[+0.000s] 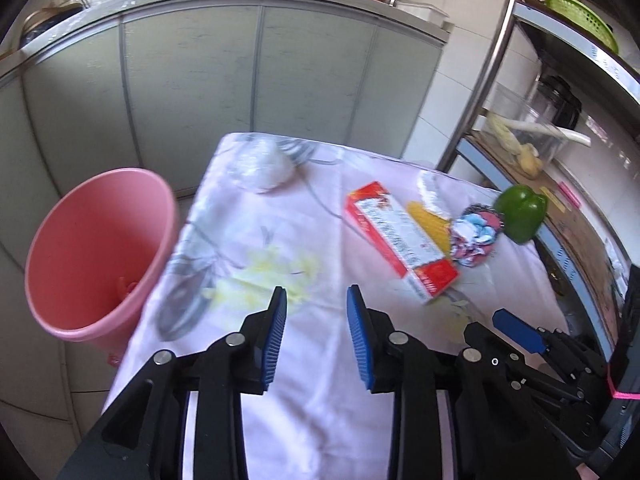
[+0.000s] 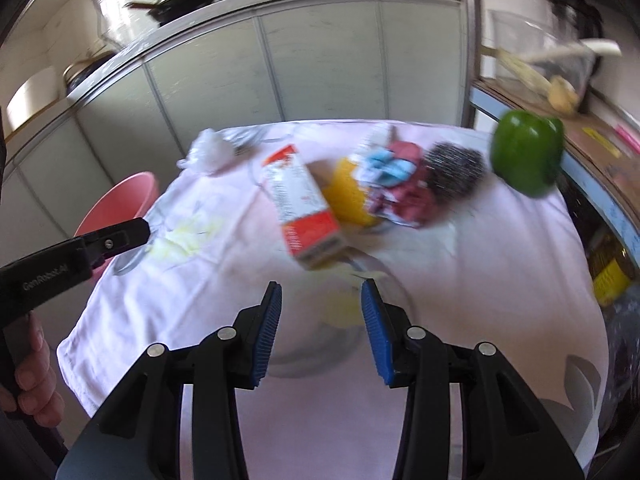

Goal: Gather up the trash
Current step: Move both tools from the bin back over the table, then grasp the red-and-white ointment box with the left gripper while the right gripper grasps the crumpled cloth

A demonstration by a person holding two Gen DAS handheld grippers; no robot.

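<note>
My left gripper point(image 1: 316, 292) and right gripper point(image 2: 320, 290) both hang unclenched and empty over bare tablecloth point(image 1: 320, 360). The red-and-white carton point(image 1: 400, 236) and crumpled wrappers point(image 1: 476, 236) lie ahead, blurred; the pink bin point(image 1: 100, 248) stands off the table's left edge.

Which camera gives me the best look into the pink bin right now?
The left wrist view. There the pink bin shows its whole open mouth and inner wall beside the table's left edge, in sharp focus. In the right wrist view only a blurred part of its rim shows, partly hidden behind the left gripper.
</note>
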